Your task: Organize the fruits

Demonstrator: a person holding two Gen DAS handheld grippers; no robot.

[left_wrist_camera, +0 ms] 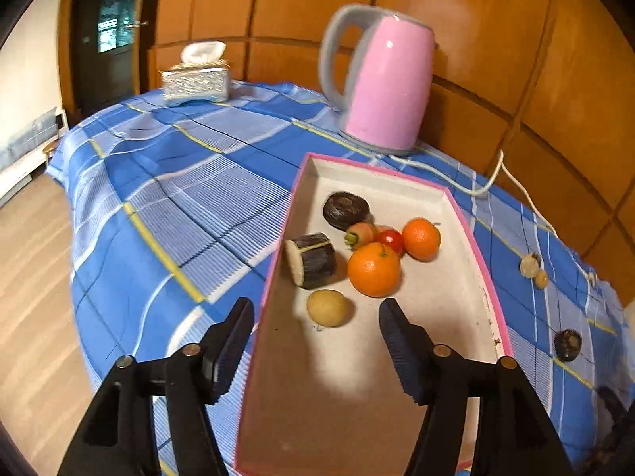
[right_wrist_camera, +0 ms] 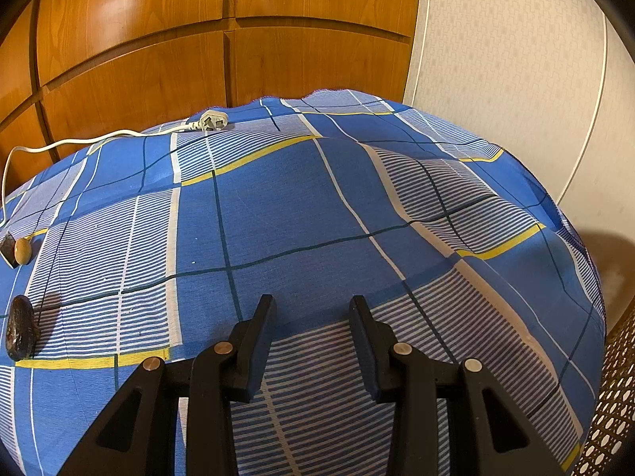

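Nearest the lens in the left wrist view, the left gripper (left_wrist_camera: 316, 311) hangs with its jaws spread wide and empty above the near end of the pink-rimmed tray (left_wrist_camera: 476, 234); one finger sits outside the tray's left wall, the other over its floor. We see nothing between the pads. Just beyond them lies a small tan fruit (left_wrist_camera: 326, 308), then two oranges (left_wrist_camera: 374, 269), a cherry tomato (left_wrist_camera: 391, 240), a carrot-like piece (left_wrist_camera: 360, 234), a cut aubergine section (left_wrist_camera: 311, 260) leaning at the left wall, and a dark round fruit (left_wrist_camera: 346, 211). Still outside, on the checked cloth (left_wrist_camera: 178, 206) to the right, rest two small pale fruits (left_wrist_camera: 532, 267) and a dark one (left_wrist_camera: 567, 344).

In the right wrist view, the right gripper (right_wrist_camera: 312, 305) is likewise parted and holds nothing, poised over bare cloth; the dark fruit (right_wrist_camera: 20, 327) lies well to its left.

We judge the risks thus: round fruits may roll off the cloth when nudged; the finger straddling the wall could catch the rim and shift the tray; the kettle (left_wrist_camera: 385, 83) cord (left_wrist_camera: 492, 174) trails near the strays.
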